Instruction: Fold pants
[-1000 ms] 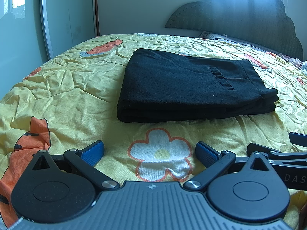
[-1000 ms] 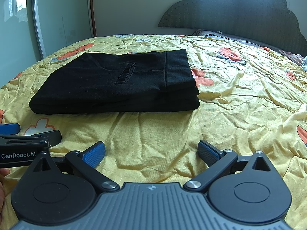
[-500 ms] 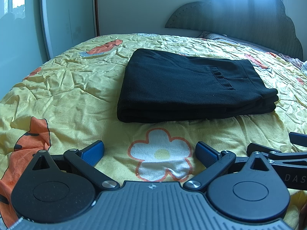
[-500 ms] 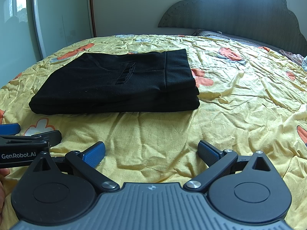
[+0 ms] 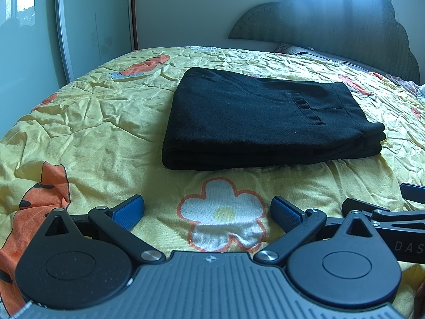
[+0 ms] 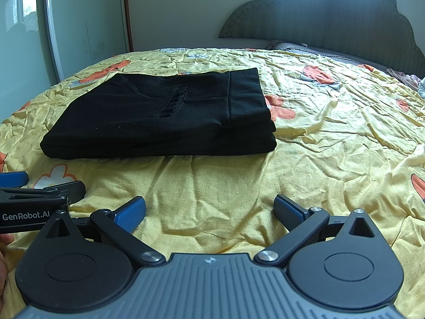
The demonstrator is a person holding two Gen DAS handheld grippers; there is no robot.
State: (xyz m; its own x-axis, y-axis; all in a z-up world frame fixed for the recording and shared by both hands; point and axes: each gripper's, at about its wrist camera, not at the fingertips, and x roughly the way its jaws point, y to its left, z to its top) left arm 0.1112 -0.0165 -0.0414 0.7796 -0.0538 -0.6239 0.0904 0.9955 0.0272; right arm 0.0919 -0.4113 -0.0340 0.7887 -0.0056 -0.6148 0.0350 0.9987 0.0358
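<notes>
Judging the pants (image 5: 255, 122) soft, limp and light, lying folded on the bed (image 5: 106, 122) (seemingly done), I hold left tongs (image 5: 207, 210) and right tongs (image 6: 209, 210) apart, empty, favouring the thick folded edge.

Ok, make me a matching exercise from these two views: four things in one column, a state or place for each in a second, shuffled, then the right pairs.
Column one:
1. black pants
2. left hand-held gripper
3. white flower print
4. headboard

Column two:
A. at the far end of the bed
B. folded into a flat stack on the yellow bedspread
C. open, holding nothing
D. on the bedspread between the left hand-held gripper's fingers

Pairs: 1-B, 2-C, 3-D, 4-A
</notes>
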